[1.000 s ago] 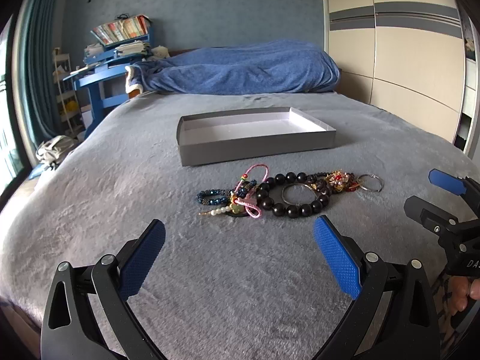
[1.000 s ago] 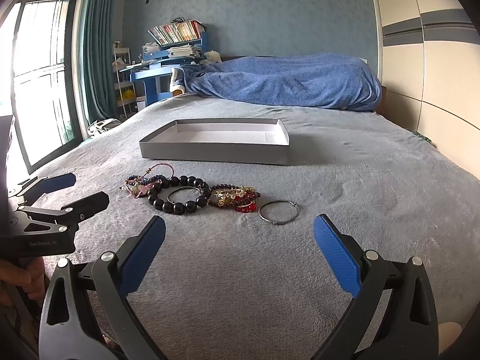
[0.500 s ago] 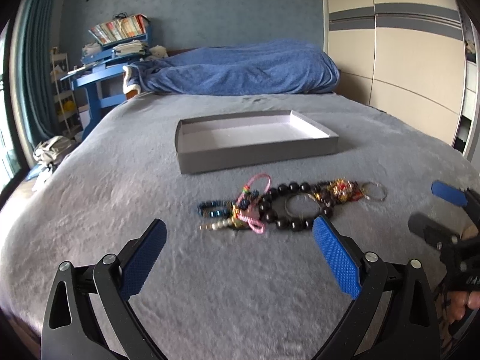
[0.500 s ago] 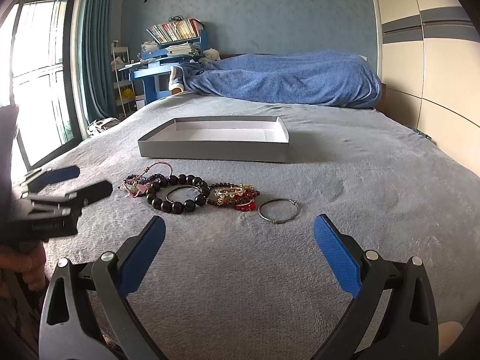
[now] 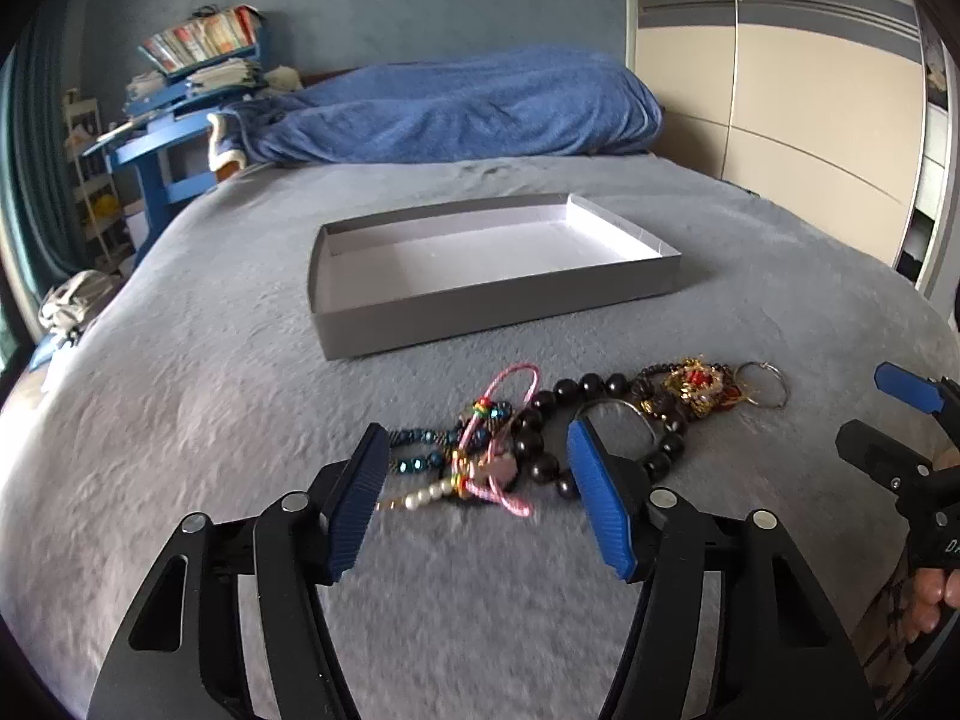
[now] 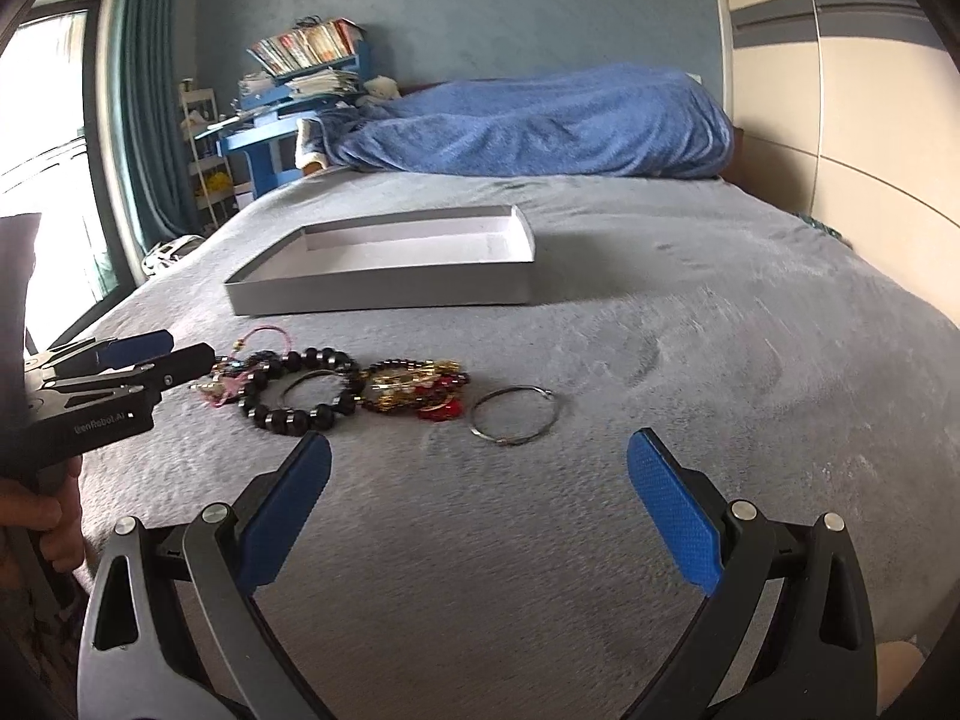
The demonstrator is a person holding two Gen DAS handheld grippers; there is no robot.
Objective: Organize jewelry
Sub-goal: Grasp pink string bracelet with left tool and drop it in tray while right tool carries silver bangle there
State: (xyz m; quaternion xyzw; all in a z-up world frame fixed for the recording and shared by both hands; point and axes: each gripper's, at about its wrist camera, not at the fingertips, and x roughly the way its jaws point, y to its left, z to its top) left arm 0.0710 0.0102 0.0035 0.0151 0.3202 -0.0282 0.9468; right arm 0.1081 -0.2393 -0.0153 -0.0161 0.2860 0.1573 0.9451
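The jewelry lies in a short row on the grey bedspread (image 6: 690,330), in front of a shallow grey cardboard tray (image 5: 498,300) whose white inside holds nothing. A strip of bare cover separates the tray's near wall from the row.

From the left end of the row: a blue-bead bracelet (image 5: 420,450), a pink cord piece with pearl beads (image 5: 492,468), a black bead bracelet (image 6: 300,390) with a thin metal ring lying inside its loop, a red and gold bracelet (image 6: 420,396), and a plain metal bangle (image 6: 515,414) lying a little apart at the right end. The first few overlap in a tangle; I cannot tell which strand belongs to which.

The left gripper (image 5: 474,498) sits low over the tangled left end, its jaws closing, with the pink cord and pearls between the blue pads (image 5: 360,498), which do not look to be pressing on anything yet. The right gripper (image 6: 477,507) hangs back from the row, jaws wide apart with only bare cover between them, the bangle nearest ahead.

There is broad open bedspread to the right of the bangle and beyond the tray, up to a heaped blue blanket (image 6: 540,120) at the head. On the right the bed meets a cream wardrobe (image 5: 810,120); on the left it drops off toward a blue desk (image 6: 282,138) and a curtained window (image 6: 54,150).
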